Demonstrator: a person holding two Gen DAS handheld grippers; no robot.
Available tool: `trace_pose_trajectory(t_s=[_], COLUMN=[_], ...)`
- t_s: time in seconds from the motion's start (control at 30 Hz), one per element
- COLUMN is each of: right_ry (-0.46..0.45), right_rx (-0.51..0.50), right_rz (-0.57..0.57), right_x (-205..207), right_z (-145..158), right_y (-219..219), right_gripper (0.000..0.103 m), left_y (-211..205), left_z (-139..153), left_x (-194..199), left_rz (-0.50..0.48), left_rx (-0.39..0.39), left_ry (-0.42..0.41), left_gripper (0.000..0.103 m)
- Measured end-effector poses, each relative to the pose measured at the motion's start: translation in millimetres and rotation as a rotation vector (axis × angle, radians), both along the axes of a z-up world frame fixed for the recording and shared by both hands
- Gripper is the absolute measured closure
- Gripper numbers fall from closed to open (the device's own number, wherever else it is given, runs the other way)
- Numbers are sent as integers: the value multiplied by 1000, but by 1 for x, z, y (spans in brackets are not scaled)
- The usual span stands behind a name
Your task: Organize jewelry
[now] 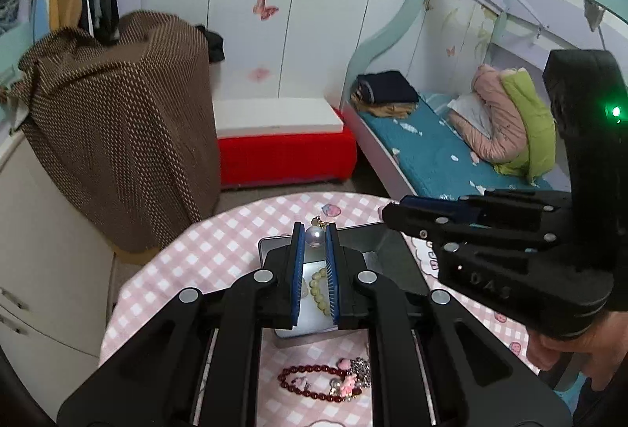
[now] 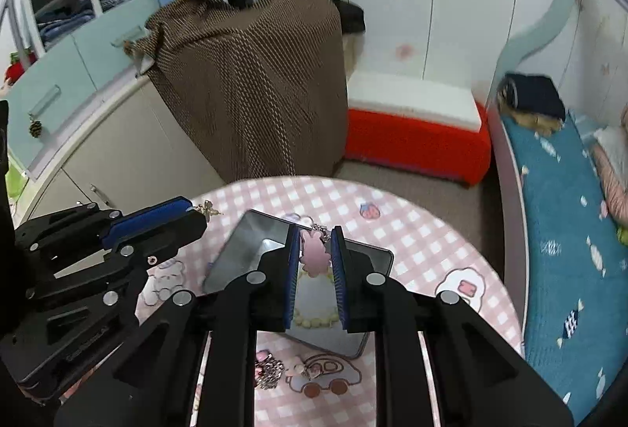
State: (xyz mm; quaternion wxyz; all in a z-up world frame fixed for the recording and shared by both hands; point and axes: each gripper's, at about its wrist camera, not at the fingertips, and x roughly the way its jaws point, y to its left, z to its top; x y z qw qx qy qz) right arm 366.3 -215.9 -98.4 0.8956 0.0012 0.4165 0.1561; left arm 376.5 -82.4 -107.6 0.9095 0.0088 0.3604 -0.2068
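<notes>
Left claw (image 1: 314, 236) nipped on round white pearl charm (image 1: 316, 236) | right claw (image 2: 316, 250) clamps flat pink bunny charm (image 2: 314, 253) | both over open grey metal tin (image 2: 243, 250) on bench | I'd lower before releasing.

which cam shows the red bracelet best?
Left wrist: the red bracelet lies in plain sight on the table, between the gripper's arms. The right wrist view shows none of it, only silver charms near there.
</notes>
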Motion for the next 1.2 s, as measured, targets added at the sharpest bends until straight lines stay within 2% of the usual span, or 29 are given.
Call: trace_pose_trajectory(t_s=[0.17, 0.4, 0.47, 0.5, 0.53, 0.57, 0.63, 0.67, 0.7, 0.73, 0.8, 1.0, 1.2], right_ry=[74, 137, 156, 154, 147, 144, 142, 131, 126, 116, 90, 38, -47], right_rx=[10, 14, 10, 11, 14, 13, 29, 34, 38, 46, 58, 66, 59], right_rz=[-12, -30, -36, -38, -48, -61, -79, -86, -89, -96, -123, -192, -245], right_x=[14, 22, 23, 23, 22, 22, 21, 19, 17, 14, 9, -10, -45], right_z=[-21, -33, -35, -35, -34, -34, -32, -30, -29, -27, -23, -8, 14], right_y=[-3, -5, -7, -7, -9, -10, -15, -17, -19, -21, -25, -34, -41], right_gripper=[88, 87, 70, 55, 52, 51, 41, 38, 29, 18, 7, 7, 7], left_y=[-5, -4, -5, -5, -4, -1, 6, 10, 12, 14, 18, 31, 47], left_z=[-20, -36, -36, -35, -34, -32, -28, -25, -22, -18, -10, 12, 29], left_x=[18, 31, 31, 32, 31, 31, 29, 26, 24, 22, 14, -15, -52], left_rz=[-14, -13, -12, -11, -4, 19, 29, 39, 47, 50, 55, 112, 174], left_rx=[-8, -2, 8, 9, 10, 8, -22, -35, -39, -43, -45, -19, -13], left_ry=[66, 135, 137, 138, 133, 125, 122, 111, 99, 89, 64, -24, -95], left_gripper=[92, 91, 90, 78, 66, 59, 32, 26, 20, 17, 12, 7, 6])
